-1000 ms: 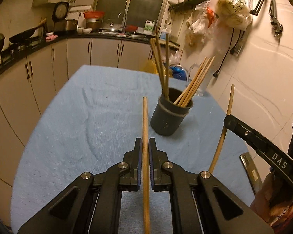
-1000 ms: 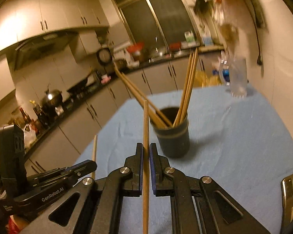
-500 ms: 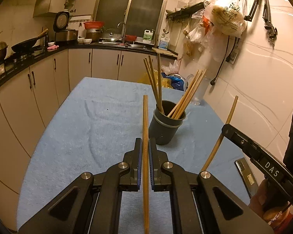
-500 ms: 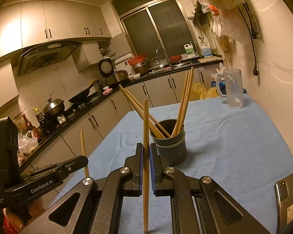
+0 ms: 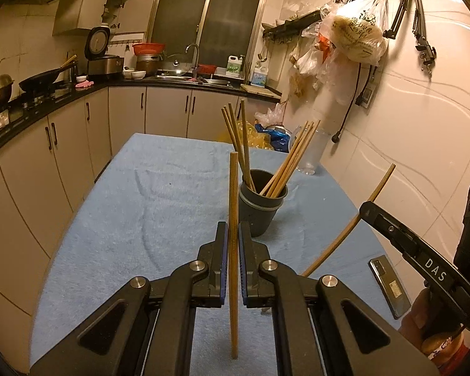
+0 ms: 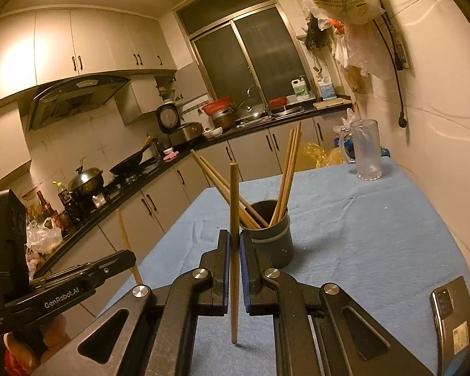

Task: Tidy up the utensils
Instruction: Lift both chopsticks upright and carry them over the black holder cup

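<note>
A dark grey cup (image 5: 261,208) holding several wooden chopsticks (image 5: 289,161) stands on the blue cloth; it also shows in the right wrist view (image 6: 274,235). My left gripper (image 5: 233,235) is shut on one upright chopstick (image 5: 233,194), short of the cup. My right gripper (image 6: 234,238) is shut on another chopstick (image 6: 234,200), just left of the cup. The right gripper with its chopstick (image 5: 354,219) shows at the right of the left wrist view. The left gripper (image 6: 78,282) shows at the lower left of the right wrist view.
A phone (image 6: 452,316) lies on the blue cloth (image 6: 376,235) near the right edge, also in the left wrist view (image 5: 388,285). A glass mug (image 6: 365,150) stands at the far right corner. A tiled wall runs along the right. Kitchen counters lie left and behind.
Both grippers have drawn back and up from the cup, which now looks smaller and farther. Each still holds its chopstick.
</note>
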